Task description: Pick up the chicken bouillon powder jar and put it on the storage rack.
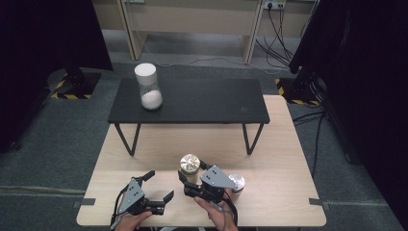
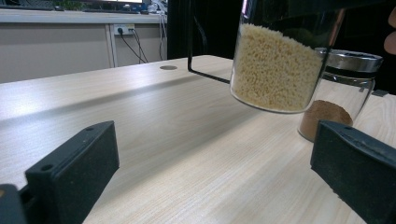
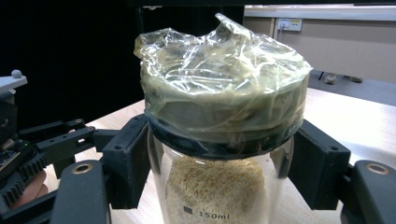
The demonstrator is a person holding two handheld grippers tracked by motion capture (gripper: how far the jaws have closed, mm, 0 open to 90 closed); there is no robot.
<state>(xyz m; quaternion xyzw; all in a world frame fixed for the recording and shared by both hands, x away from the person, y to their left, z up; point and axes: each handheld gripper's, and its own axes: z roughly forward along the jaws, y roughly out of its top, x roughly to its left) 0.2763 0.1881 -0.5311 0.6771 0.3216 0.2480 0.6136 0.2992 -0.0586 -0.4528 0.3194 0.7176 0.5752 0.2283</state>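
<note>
Half-full glass jar (image 3: 219, 154) — plastic-wrapped lid.

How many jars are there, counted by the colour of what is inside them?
Pale yellow grains: 1, the jar held in the right gripper
Brown powder: 1, the jar standing on the light table
White powder: 1, the jar on the black table
Total: 3

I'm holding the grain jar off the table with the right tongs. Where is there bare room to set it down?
Free: the wooden table right of the black shelf's legs, and the shelf top right of the white jar. Crowded: the near edge, where the grain jar, the spice jar and both tongs bunch together.
</note>
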